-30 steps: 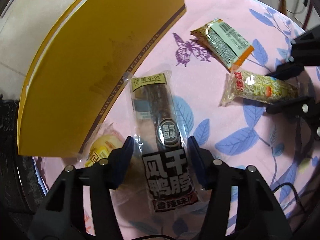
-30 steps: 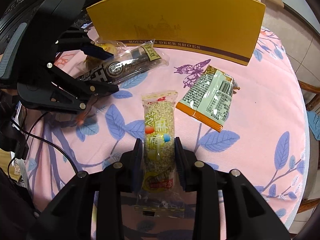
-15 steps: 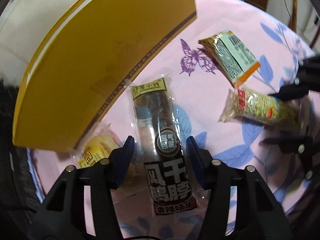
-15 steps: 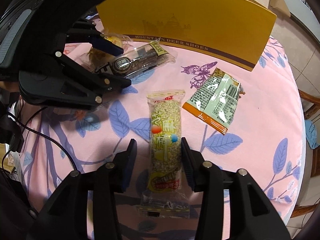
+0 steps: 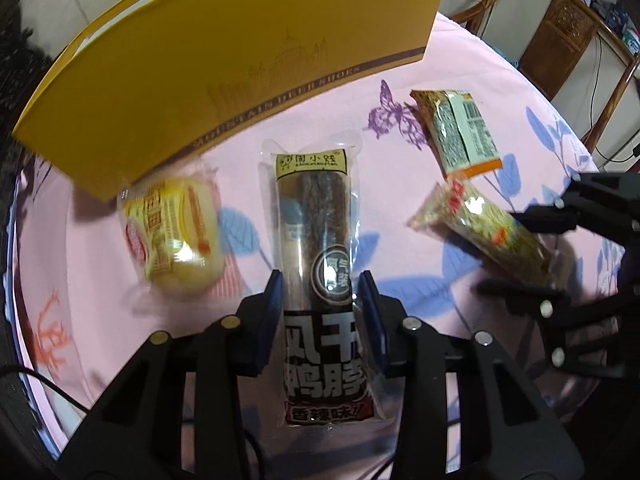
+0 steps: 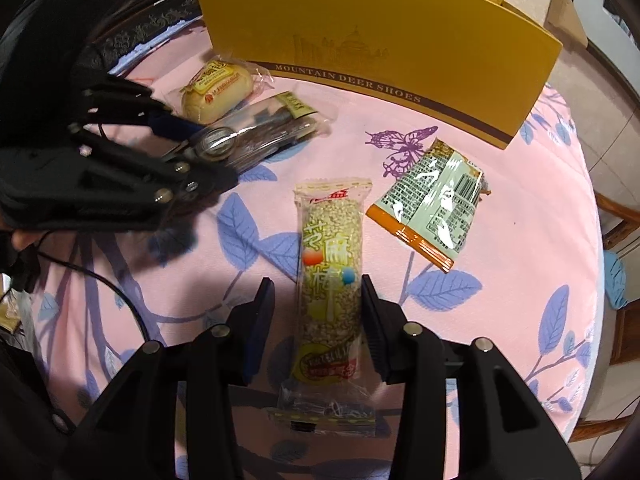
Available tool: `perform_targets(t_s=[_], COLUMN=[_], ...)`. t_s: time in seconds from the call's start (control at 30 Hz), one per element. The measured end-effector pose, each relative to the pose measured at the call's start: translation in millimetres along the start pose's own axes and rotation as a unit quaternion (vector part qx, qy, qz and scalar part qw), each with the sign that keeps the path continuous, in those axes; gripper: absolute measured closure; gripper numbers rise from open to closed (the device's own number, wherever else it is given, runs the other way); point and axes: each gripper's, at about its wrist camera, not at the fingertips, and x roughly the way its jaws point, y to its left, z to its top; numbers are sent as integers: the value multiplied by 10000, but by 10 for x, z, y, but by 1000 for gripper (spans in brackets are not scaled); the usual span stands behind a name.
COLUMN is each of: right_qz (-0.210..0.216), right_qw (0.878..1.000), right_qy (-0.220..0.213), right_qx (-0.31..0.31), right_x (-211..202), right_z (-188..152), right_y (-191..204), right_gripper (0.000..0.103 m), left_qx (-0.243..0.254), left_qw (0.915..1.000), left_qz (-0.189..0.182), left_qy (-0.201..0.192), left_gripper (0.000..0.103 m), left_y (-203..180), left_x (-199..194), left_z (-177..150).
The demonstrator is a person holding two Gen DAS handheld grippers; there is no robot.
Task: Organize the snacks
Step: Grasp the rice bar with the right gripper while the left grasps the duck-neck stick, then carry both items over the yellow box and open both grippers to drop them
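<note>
Two grippers (image 5: 319, 300) (image 6: 318, 300) astride snack packets (image 5: 316, 264)

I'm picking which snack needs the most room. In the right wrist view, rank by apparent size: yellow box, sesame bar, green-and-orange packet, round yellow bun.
1. yellow box
2. sesame bar, though it's nearest the camera
3. green-and-orange packet
4. round yellow bun, farthest, so unsure

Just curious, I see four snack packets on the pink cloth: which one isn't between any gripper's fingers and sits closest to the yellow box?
The round yellow bun packet, tucked against the yellow box.
</note>
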Motion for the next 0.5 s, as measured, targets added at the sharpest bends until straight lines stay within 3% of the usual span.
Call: perform_targets(t_s=[0.07, 0.17, 0.3, 0.5], right_qz=[12, -1, -9, 36], right_qw=[10000, 10000, 10000, 9999], right_qy=[13, 43, 86, 148], right_qx=[32, 18, 28, 82], right_x=[1, 5, 8, -13], right_z=[9, 22, 33, 38], right_y=[-14, -13, -31, -74], right_gripper=[64, 65, 68, 73], left_qx=[-158, -486, -611, -748], left_qw=[9998, 9984, 9976, 9963], left_qz=[-88, -296, -300, -327], left_qy=[-33, -66, -117, -285], left_gripper=[67, 68, 68, 70], left_y=[-33, 34, -11, 84], left_x=[-92, -160, -208, -309], left_z=[-221, -302, -425, -374])
